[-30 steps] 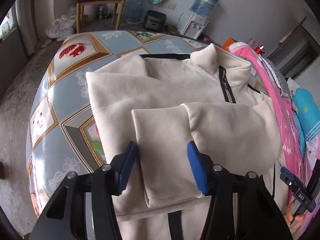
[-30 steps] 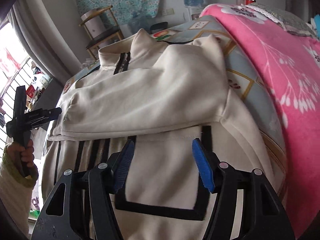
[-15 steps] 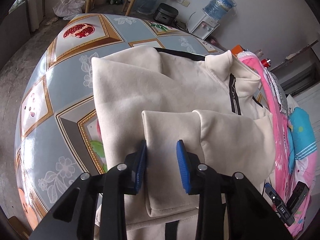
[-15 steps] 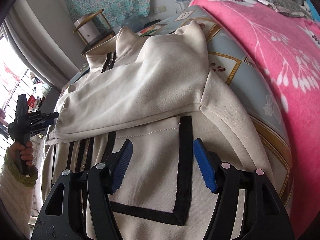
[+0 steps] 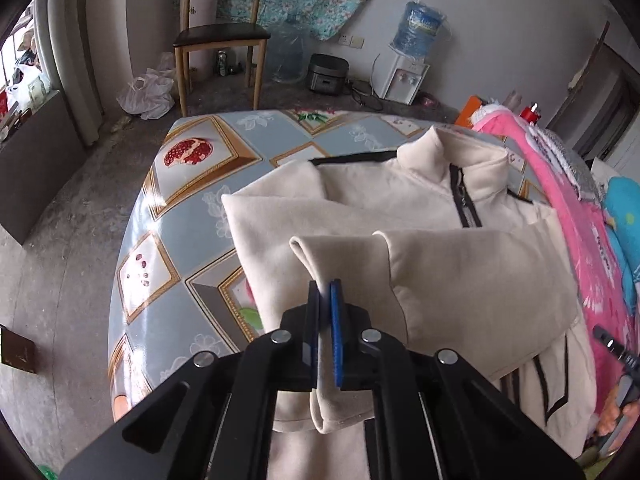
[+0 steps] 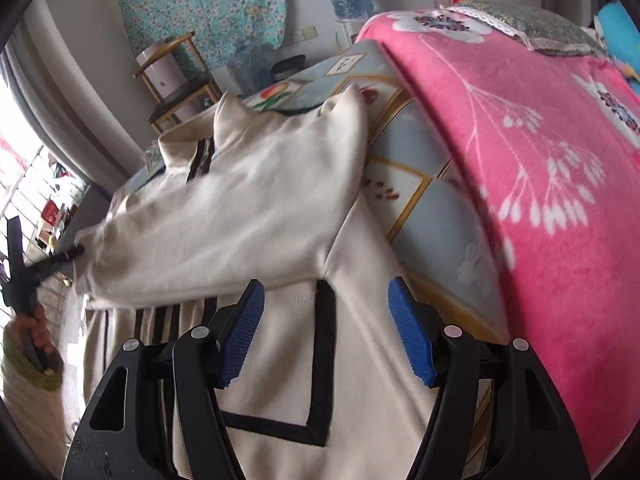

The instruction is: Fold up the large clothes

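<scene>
Across the bench [image 5: 188,216], over the cream jacket [image 5: 400,196], the sleeve cuff [image 5: 340,256] has just been pinched by the now fully closed left hand-held gripper [image 5: 325,292], readying a sleeve fold, while the right hand-held gripper [image 6: 324,304] is held open and empty above the hem.

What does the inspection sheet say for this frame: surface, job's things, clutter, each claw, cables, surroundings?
Surface: table under a patterned blue-grey cloth with a pomegranate print.
Job's things: cream zip jacket lies front up, collar at the far side, one sleeve folded across the chest.
Clutter: pink floral blanket along one side of the table.
Left claw: shut on the sleeve's cuff, pinching it up off the jacket.
Right claw: open above the jacket's lower front, holding nothing.
Cables: cord on the floor by the water dispenser.
Surroundings: wooden chair, rice cooker, white plastic bag.
</scene>
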Demonstrator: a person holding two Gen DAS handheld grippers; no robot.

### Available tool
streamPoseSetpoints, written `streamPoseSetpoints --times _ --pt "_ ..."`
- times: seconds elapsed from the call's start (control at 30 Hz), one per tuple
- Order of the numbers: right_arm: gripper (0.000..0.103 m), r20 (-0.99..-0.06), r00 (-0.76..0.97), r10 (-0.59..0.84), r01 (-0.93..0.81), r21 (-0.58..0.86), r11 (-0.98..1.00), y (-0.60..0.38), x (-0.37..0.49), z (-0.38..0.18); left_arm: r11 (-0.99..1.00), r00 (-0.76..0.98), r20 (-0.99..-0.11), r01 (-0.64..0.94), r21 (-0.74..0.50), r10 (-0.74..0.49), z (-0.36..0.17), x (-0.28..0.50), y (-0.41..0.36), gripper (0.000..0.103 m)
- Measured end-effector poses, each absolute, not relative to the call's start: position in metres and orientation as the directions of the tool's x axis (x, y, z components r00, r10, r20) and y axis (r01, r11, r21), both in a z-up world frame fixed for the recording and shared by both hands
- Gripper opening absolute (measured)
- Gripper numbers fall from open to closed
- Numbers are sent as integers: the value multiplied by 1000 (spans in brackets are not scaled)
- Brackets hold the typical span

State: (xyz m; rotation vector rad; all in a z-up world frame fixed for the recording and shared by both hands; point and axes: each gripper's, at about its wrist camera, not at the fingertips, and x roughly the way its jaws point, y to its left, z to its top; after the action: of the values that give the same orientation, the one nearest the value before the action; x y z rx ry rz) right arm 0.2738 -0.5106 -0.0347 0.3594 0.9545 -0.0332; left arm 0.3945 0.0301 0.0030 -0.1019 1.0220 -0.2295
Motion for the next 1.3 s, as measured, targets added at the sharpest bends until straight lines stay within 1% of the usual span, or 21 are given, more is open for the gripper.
streamPoseSetpoints --times 0.17,0.33,0.37,0.43,0.47,0.5,0.57,0.63,0.67,0.73,0.77,0.8,0.83,0.9,0.97,1.03,1.07,1.1,1.2,1.27,1.3 --pt "63 -796 591 129 240 326 914 -546 324 -26 971 467 -851 126 -204 -240 -19 396 37 5" --pt "61 -843 520 139 304 335 892 -570 393 -46 973 472 -852 132 -187 -228 -24 395 35 5" --pt "56 -848 508 147 299 335 894 -569 402 -50 974 478 -849 138 -179 -224 -24 394 34 5" --pt "42 -866 482 135 291 303 907 -561 416 -57 974 484 -847 148 -171 -222 -25 395 32 5" --pt "26 -872 476 117 278 276 920 -554 418 -58 974 487 -844 153 -169 -223 -25 395 32 5" --pt "15 -881 469 67 268 214 939 -546 420 -58 973 487 -844 157 -168 -224 -26 395 32 6" --pt "14 -888 451 -93 284 44 958 -533 420 -59 973 486 -845 160 -166 -224 -27 396 34 10" --pt "13 -874 427 -232 316 -96 944 -527 418 -59 976 493 -844 160 -150 -211 -24 394 37 18" --pt "16 -865 418 -279 331 -142 933 -526 415 -57 980 501 -845 156 -127 -189 -21 392 37 22" --pt "23 -848 456 -269 316 -129 940 -522 400 -44 983 529 -833 165 -83 -159 -9 381 39 45" --pt "39 -837 482 -259 296 -122 947 -516 390 -37 982 545 -824 177 -69 -156 -4 374 39 50" --pt "55 -822 510 -251 270 -124 955 -507 378 -29 979 556 -817 196 -50 -152 2 366 38 60" --pt "60 -809 538 -236 236 -124 964 -498 367 -24 976 563 -812 216 -33 -152 5 359 36 66" --pt "65 -804 564 -188 145 -127 981 -474 347 -22 962 552 -819 274 1 -157 5 343 29 74" --pt "66 -826 543 -151 88 -123 989 -456 329 -30 948 512 -846 316 27 -146 -2 330 22 76" --pt "67 -845 519 -129 71 -108 992 -445 310 -35 946 477 -869 323 34 -132 -8 316 22 77" --pt "71 -848 517 -118 71 -96 993 -440 301 -35 947 469 -874 318 31 -129 -9 307 23 77" --pt "78 -847 522 -103 71 -77 994 -437 288 -34 950 467 -875 311 26 -129 -9 296 26 78" --pt "89 -836 545 -64 89 -18 996 -432 246 -31 959 491 -861 283 11 -135 -6 257 38 84" --pt "93 -836 546 -53 106 6 994 -427 221 -33 965 500 -854 263 -11 -146 -6 229 44 87" --pt "93 -840 540 -57 113 5 994 -427 211 -36 967 499 -853 254 -27 -155 -7 215 47 89"
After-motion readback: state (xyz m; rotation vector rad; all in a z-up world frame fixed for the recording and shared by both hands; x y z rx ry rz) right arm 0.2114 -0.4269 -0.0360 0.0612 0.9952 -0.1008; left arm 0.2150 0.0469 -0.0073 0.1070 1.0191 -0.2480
